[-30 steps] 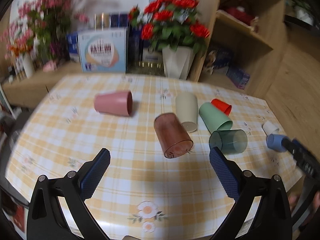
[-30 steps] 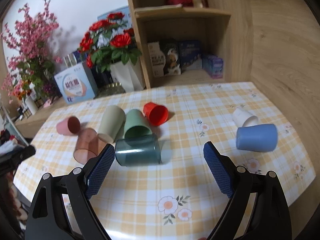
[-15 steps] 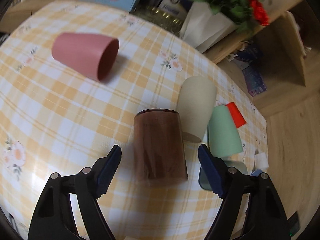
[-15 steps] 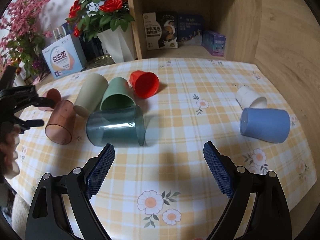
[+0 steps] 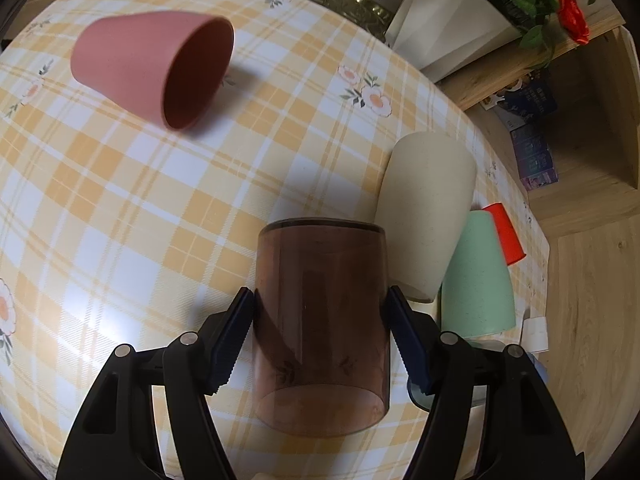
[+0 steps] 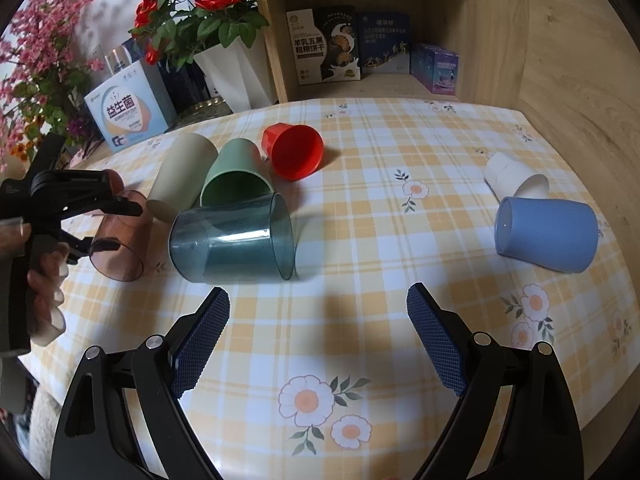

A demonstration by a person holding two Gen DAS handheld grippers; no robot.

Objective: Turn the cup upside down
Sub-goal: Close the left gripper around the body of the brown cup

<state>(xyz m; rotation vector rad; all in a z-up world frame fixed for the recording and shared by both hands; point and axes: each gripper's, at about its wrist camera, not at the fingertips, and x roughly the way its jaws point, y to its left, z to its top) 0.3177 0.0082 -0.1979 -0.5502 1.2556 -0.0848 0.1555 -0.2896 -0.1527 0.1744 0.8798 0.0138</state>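
Fingers point(image 5: 240, 332) seemingly touch brown cup point(image 5: 320, 320) beside beige cup point(image 5: 424, 216).

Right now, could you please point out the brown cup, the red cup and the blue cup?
brown cup point(image 5: 320, 320): left wrist view, middle of its side wall.
red cup point(image 6: 298, 152): right wrist view, inside its open mouth.
blue cup point(image 6: 552, 234): right wrist view, its side wall.

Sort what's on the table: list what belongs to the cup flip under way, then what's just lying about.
In the job:
- brown clear cup, on its side
- left gripper, closed on that cup
- right gripper, open, empty

Lying about:
- pink cup
- beige cup
- green cup
- red cup
- teal clear cup
- blue cup
- white cup
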